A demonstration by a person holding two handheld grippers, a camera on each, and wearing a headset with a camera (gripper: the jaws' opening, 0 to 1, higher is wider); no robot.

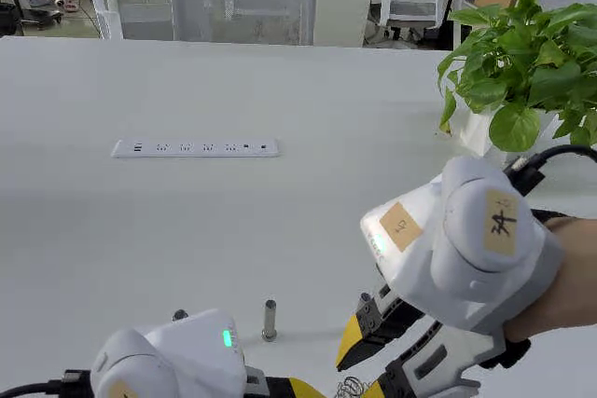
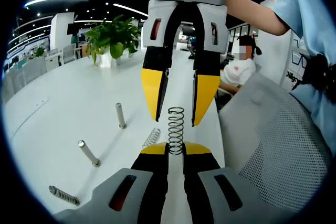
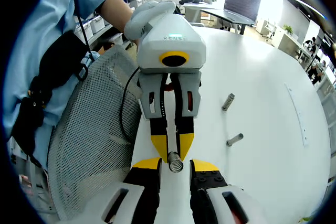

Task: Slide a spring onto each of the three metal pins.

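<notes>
While the left tongs (image 2: pixel 176 150) pinch the base of a grey coiled wire spring (image 2: pixel 176 128), the right tongs (image 2: pixel 176 121) stand spread either side of its free end. Near edge of the white worktop (image 2: pixel 63 103); upright silver metal pin (image 1: pixel 270 319) just left.

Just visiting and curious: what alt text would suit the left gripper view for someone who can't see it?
A spring stands clamped in the left gripper, while the right gripper comes in from the top with its yellow-tipped jaws open on either side of it. On the white table behind are two bare metal pins and a loose spring.
</notes>
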